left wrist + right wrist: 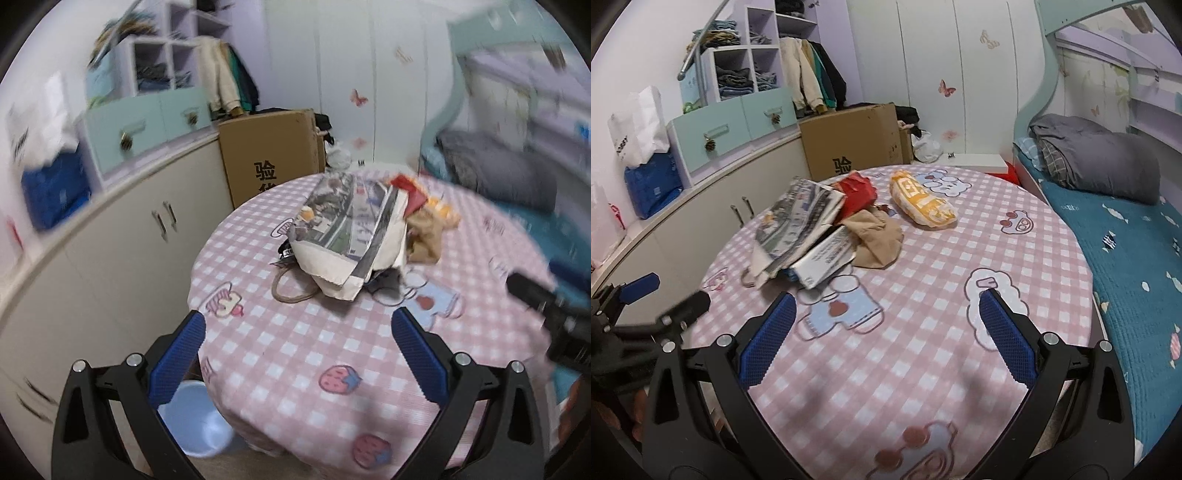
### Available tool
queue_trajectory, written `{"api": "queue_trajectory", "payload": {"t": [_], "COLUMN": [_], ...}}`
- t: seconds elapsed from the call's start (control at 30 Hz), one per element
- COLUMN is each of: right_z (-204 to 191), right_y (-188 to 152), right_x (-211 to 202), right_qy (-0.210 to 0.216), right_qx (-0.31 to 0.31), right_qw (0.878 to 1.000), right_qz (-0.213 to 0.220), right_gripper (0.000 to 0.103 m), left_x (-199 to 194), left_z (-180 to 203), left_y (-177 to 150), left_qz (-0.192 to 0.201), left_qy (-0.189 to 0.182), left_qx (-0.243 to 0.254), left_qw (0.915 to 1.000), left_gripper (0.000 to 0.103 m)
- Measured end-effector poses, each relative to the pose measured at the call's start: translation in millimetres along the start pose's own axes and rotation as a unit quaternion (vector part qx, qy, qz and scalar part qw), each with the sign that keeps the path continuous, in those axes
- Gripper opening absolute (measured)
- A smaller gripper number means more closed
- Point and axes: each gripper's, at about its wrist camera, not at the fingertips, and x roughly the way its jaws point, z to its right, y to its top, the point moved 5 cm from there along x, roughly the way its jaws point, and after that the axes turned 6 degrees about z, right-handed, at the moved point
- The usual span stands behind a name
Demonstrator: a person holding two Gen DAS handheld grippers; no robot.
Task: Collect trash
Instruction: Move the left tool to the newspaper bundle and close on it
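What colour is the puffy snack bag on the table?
The snack bag is yellow-orange with white markings. It shows best in the right wrist view.

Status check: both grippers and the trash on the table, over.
Left gripper open, empty; right gripper open, empty. Trash untouched on table: newspaper, red wrapper, brown paper, yellow packet. Bin on floor. Nothing blocking.

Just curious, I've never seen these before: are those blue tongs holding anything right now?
No. Both the left tongs and right tongs are open and empty above the table.
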Motion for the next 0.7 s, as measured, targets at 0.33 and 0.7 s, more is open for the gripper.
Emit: {"api": "queue_trajectory", "payload": {"t": [0.33,0.7], "right_z": [8,11], "right_y": [3,9], "right_x": [49,76], "right_qy": [0.002,0.006], "right_qx": [0.007,0.011], "right_qw": [1.0,0.999], "right_qz": [-0.029,-0.046], "right_gripper": [0.097,0.097], "left_x": [54,90], "left_z": [38,32], "left_y": [8,14], "left_qz": [0.005,-0.012], "left_qy": [0.055,0.022], "left_qx": [0.135,0.117], "left_qw": [0.9894,0.9928], "left_gripper": [0.094,0.031]}}
